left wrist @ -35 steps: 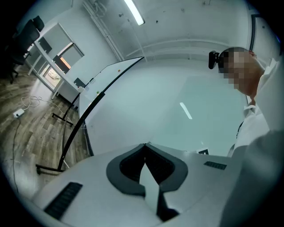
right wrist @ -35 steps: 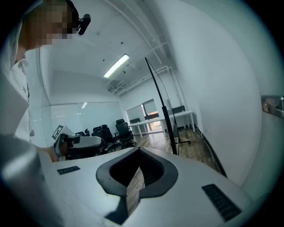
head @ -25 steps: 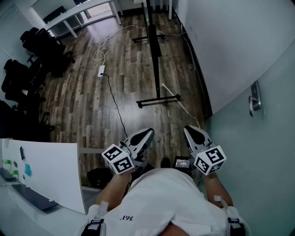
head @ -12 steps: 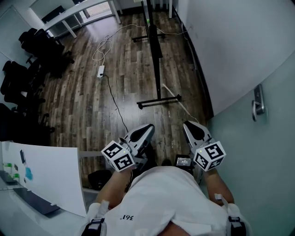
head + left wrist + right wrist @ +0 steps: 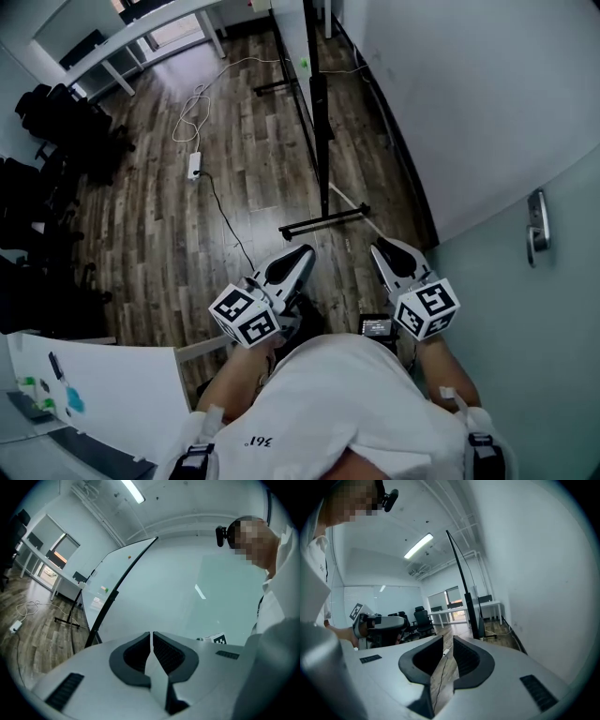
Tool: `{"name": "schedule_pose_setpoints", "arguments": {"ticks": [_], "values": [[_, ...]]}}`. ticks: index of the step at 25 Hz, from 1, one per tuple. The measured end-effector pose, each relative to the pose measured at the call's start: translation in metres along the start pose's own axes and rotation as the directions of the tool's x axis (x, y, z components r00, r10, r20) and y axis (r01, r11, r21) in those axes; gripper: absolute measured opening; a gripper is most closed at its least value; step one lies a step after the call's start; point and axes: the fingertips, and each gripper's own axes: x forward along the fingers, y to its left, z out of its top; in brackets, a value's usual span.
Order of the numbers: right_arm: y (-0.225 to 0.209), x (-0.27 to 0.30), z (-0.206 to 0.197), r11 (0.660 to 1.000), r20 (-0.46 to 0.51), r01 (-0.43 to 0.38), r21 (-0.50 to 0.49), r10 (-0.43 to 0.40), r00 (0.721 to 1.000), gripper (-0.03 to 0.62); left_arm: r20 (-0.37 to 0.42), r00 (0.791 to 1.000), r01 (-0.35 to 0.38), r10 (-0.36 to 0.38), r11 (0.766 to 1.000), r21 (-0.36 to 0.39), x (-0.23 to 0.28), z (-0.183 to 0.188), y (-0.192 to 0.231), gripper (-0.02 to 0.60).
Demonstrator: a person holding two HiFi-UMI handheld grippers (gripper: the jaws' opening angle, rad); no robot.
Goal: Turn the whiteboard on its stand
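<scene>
Facing whiteboard (image 5: 319, 103), seen edge-on upon stand (image 5: 323, 217) farther ahead, well apart from both claws; left gripper (image 5: 152, 634) pressed together, nothing pinched; right gripper (image 5: 447, 640) slightly spread, jaws just been opening, nothing held between.

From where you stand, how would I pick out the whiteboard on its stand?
Find the long white wall on the right of the wooden floor. Just beside it stands the whiteboard, seen edge-on from above as a thin black line over a black floor bar. Unlike the desk and chairs off to the left, it is a single upright sheet on slim legs.
</scene>
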Motion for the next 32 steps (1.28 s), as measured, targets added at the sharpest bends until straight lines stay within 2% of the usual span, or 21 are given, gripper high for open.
{"name": "schedule_pose_setpoints", "arguments": {"ticks": [5,9,14,19,23,26,32], "values": [[-0.001,0.052,0.017,0.999,0.008,0.045,0.002,-0.045,0.999,0.094,-0.038,0.998,0.041,-0.04,0.998,0.039,0.008,0.026,0.046,0.014],[-0.006,0.092,0.029,0.998,0.015,0.068,-0.002,-0.068,0.998,0.1,-0.058,0.997,0.057,-0.054,0.997,0.052,0.016,0.044,0.081,0.051],[-0.01,0.124,0.041,0.995,0.019,0.099,-0.01,-0.099,0.995,0.1,-0.063,0.995,0.076,-0.073,0.995,0.058,0.024,0.06,0.108,0.057],[-0.022,0.133,0.047,0.994,0.014,0.104,-0.022,-0.104,0.995,0.1,-0.054,0.996,0.07,-0.066,0.996,0.061,0.037,0.065,0.115,0.057],[-0.034,0.144,0.05,0.997,0.01,0.075,-0.029,-0.074,0.997,0.1,-0.04,0.998,0.042,-0.04,0.996,0.072,0.049,0.066,0.12,0.058],[-0.042,0.148,0.052,0.998,0.002,0.05,-0.034,-0.05,0.999,0.1,-0.026,1.0,0.011,-0.009,0.998,0.055,0.058,0.065,0.123,0.058],[-0.061,0.142,0.053,0.999,-0.012,0.031,-0.036,-0.032,0.999,0.1,-0.032,0.999,0.001,0.0,0.999,0.042,0.078,0.056,0.117,0.058]]}}
